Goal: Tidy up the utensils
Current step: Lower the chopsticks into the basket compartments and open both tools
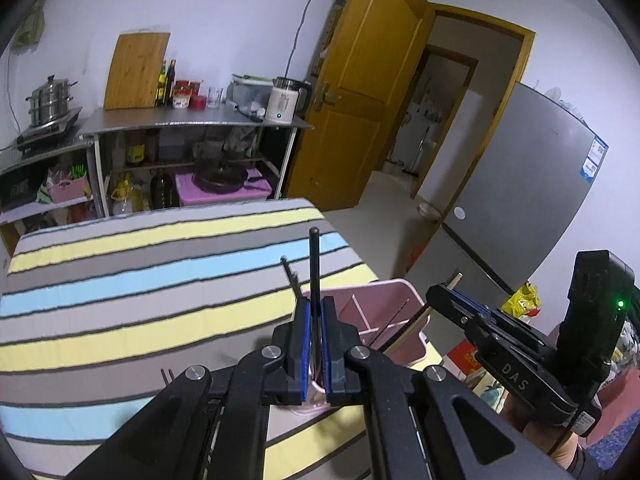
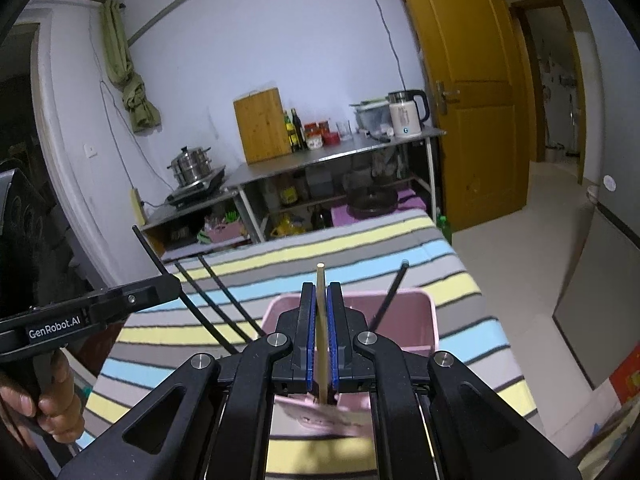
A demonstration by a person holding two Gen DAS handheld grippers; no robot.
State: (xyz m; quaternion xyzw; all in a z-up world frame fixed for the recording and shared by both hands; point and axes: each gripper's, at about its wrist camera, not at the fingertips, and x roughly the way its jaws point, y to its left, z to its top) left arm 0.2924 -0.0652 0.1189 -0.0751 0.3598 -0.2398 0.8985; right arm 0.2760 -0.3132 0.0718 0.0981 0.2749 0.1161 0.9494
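My left gripper [image 1: 315, 304] is shut on a black chopstick [image 1: 314, 256] that stands upright between its blue pads, just above the near left part of a pink divided utensil box [image 1: 394, 294]. My right gripper [image 2: 321, 292] is shut on a pale wooden chopstick [image 2: 320, 280], held upright over the same pink box [image 2: 420, 304]. Another black chopstick [image 2: 390, 298] leans inside the box. Two black chopsticks [image 2: 218, 300] lie on the striped cloth left of the box. The right gripper shows at the right of the left wrist view [image 1: 444, 292].
The table carries a striped cloth [image 1: 140, 280]. Behind it stand metal shelves [image 1: 192, 124] with a cutting board, bottles, a kettle and a steamer pot. An open wooden door [image 1: 360, 92] and a grey fridge [image 1: 532, 184] are to the right.
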